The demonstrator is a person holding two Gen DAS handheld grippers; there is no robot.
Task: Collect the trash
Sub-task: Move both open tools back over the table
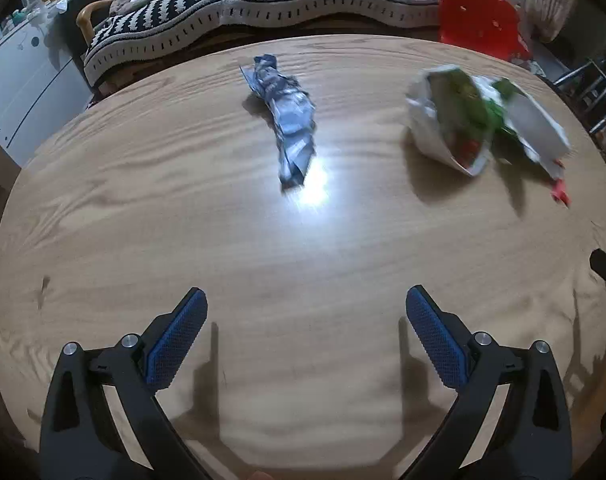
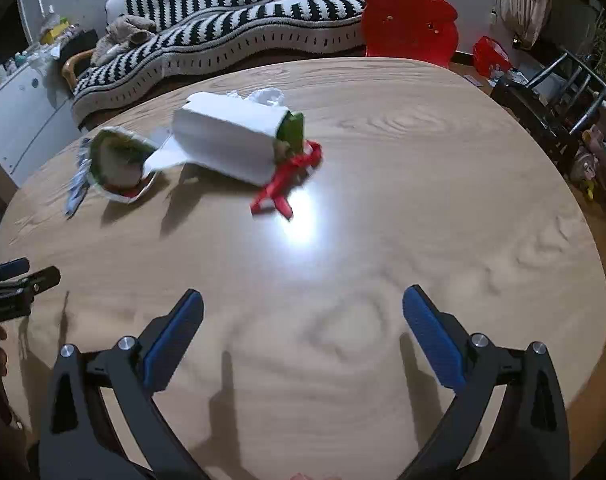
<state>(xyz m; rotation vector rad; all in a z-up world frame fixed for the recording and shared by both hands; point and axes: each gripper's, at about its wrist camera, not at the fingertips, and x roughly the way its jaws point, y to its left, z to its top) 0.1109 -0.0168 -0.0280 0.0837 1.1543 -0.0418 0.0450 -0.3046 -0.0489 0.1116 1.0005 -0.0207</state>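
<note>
A crumpled blue-grey wrapper (image 1: 289, 120) lies mid-table, well ahead of my left gripper (image 1: 306, 304), which is open and holds nothing. To the right of the wrapper sits a torn white packet with green and red print (image 1: 459, 120). In the right wrist view the same packet (image 2: 121, 164) lies far left, beside a white paper bag (image 2: 227, 140) on its side with red ribbon handles (image 2: 287, 184). The blue-grey wrapper (image 2: 77, 188) peeks out behind the packet. My right gripper (image 2: 303, 304) hovers open over bare wood, short of the bag.
The round wooden table (image 1: 183, 240) curves away on all sides. A striped cushioned bench (image 1: 263, 4) and a red chair (image 2: 411, 28) stand behind it, a black metal chair (image 2: 543, 108) to the right. The other gripper shows at the frame edge (image 2: 11, 288).
</note>
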